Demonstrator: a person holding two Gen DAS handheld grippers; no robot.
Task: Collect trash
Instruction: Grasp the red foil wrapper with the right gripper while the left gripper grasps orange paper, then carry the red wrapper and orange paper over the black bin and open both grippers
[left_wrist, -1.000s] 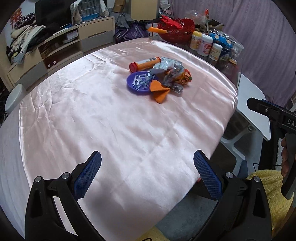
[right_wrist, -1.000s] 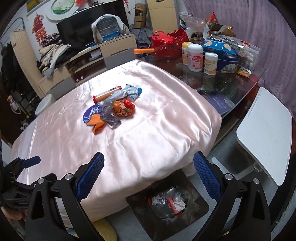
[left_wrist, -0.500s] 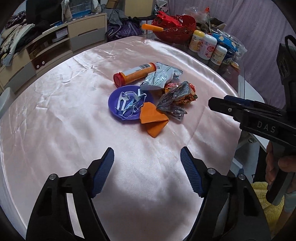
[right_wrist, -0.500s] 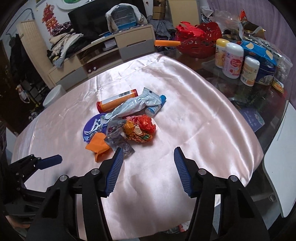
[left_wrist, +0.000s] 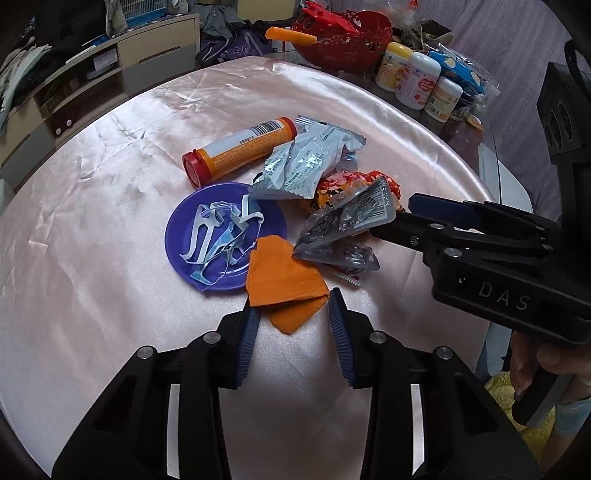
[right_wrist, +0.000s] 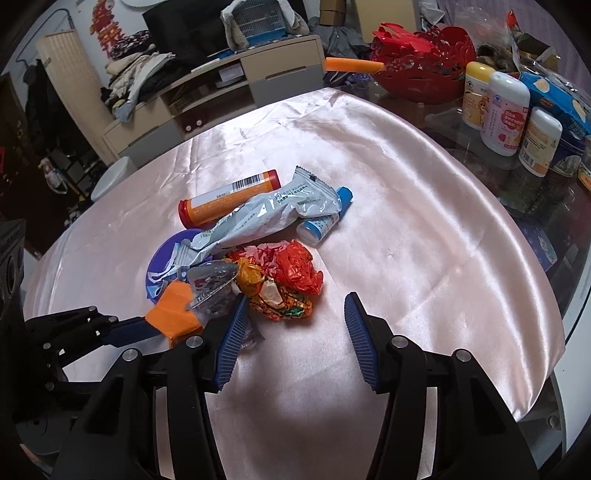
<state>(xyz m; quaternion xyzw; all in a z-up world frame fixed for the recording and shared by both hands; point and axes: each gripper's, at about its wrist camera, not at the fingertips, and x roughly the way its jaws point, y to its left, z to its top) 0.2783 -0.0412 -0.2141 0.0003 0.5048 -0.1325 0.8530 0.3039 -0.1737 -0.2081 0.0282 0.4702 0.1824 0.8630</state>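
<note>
**Both grippers closing at the edge of the trash pile**

The trash lay heaped mid-table on the pink cloth (left_wrist: 110, 206). The left gripper (left_wrist: 293, 317) had its jaws closing around the near corner of the orange paper (left_wrist: 284, 284); whether the pads touched it could not be told. The right gripper (right_wrist: 293, 325) was closing over the crumpled red-orange wrapper (right_wrist: 291, 280), pads not yet pressing. The silver packet (right_wrist: 258, 221) hid most of the purple plate (left_wrist: 177, 236) in the right view.
</note>
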